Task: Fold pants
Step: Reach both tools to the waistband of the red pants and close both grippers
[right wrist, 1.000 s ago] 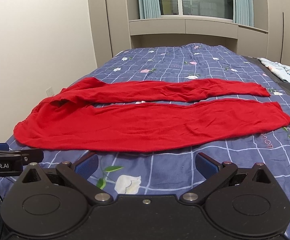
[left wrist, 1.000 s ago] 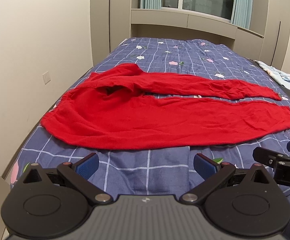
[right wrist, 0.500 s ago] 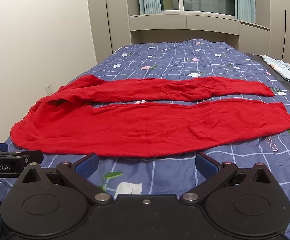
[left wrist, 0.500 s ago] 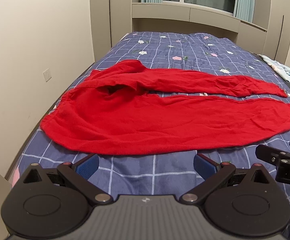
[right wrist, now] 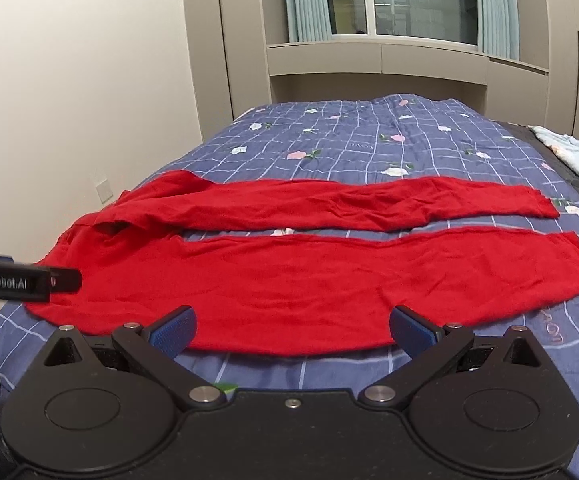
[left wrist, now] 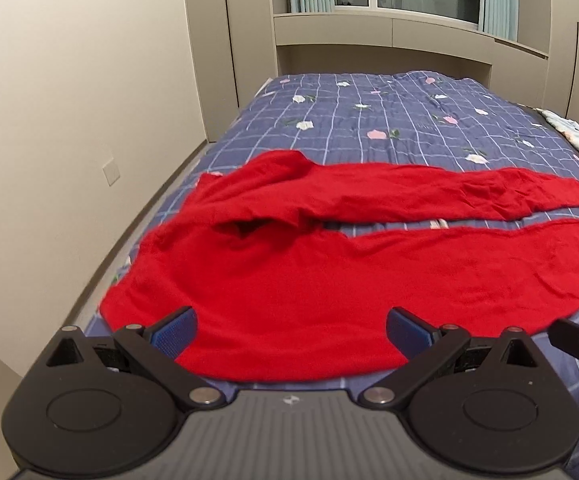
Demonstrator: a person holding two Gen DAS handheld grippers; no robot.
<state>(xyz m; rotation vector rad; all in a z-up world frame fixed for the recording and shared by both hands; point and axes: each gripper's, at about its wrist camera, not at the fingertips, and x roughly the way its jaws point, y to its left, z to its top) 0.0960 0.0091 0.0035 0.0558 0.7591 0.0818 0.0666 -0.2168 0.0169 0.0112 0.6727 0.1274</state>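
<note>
Red pants [left wrist: 289, 280] [right wrist: 289, 280] lie spread flat across the blue checked bed [left wrist: 389, 120] [right wrist: 369, 136], waist at the left, both legs running right with a narrow gap between them. The far leg's top is rumpled near the waist. My left gripper [left wrist: 291, 326] hovers open over the pants' near edge at the waist end, nothing between its blue pads. My right gripper [right wrist: 293, 326] is open too, at the near edge of the near leg around mid-length. Each gripper shows at the side of the other's view.
A beige wall [left wrist: 69, 120] runs close along the bed's left side. Cabinets and a curtained window [right wrist: 401, 0] stand behind the bed's far end. A pale blue cloth [right wrist: 573, 152] lies at the bed's right edge.
Both grippers have moved forward toward the pants; their near edge now lies between the fingertips. Both stay open. The pants have not moved.
</note>
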